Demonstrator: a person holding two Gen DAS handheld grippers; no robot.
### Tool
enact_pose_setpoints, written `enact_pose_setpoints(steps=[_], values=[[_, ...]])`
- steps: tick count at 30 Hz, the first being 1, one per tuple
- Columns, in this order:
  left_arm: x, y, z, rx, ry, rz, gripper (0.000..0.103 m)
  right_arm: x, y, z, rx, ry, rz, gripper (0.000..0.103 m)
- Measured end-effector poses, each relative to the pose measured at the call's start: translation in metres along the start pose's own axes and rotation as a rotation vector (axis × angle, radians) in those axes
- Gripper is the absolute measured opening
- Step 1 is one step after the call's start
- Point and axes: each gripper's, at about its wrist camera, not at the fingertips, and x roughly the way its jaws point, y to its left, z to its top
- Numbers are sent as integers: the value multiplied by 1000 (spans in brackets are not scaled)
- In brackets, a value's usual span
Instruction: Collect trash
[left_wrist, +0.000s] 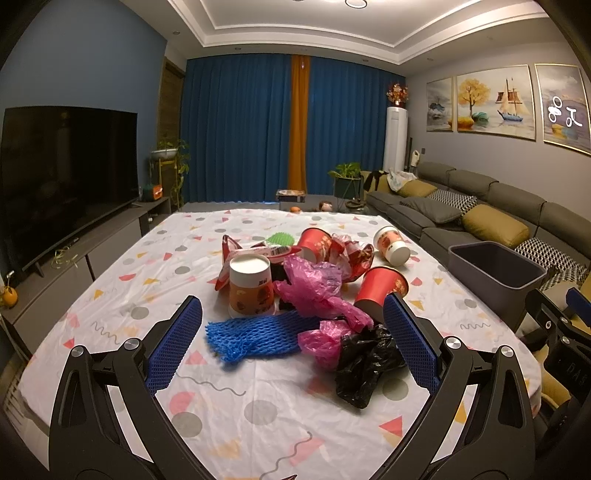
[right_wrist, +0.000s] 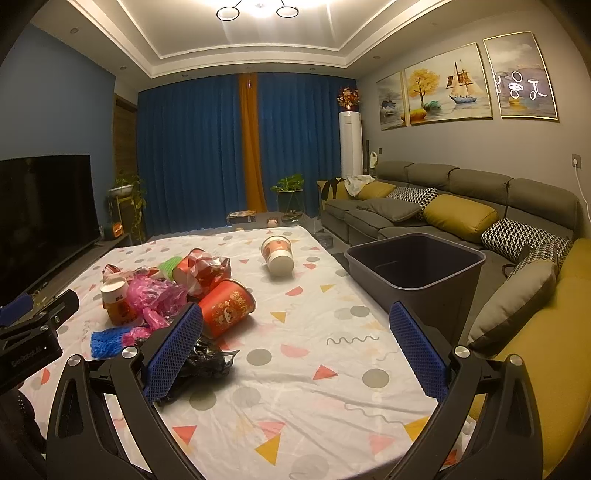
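A pile of trash lies mid-table: a blue foam net (left_wrist: 255, 334), pink plastic bags (left_wrist: 317, 291), a black bag (left_wrist: 365, 360), an upturned orange-white cup (left_wrist: 251, 284), red cups (left_wrist: 382, 288) and a lone cup (left_wrist: 392, 245) lying on its side. My left gripper (left_wrist: 291, 325) is open and empty, above the table just before the net and bags. My right gripper (right_wrist: 295, 332) is open and empty, to the right of the pile; the black bag (right_wrist: 207, 360) lies by its left finger. A dark grey bin (right_wrist: 417, 266) stands off the table's right edge.
The table (right_wrist: 295, 387) has a white patterned cloth. A grey sofa with yellow cushions (right_wrist: 458, 218) runs along the right. A TV (left_wrist: 66, 170) on a low cabinet stands at left. Blue curtains and plants are at the back.
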Motion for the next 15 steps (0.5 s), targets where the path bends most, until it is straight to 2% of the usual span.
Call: enact_pose_setpoints(steps=[15], values=[[0,0,0,1,-3,0,97,0,0,2,4,-6,5,98]])
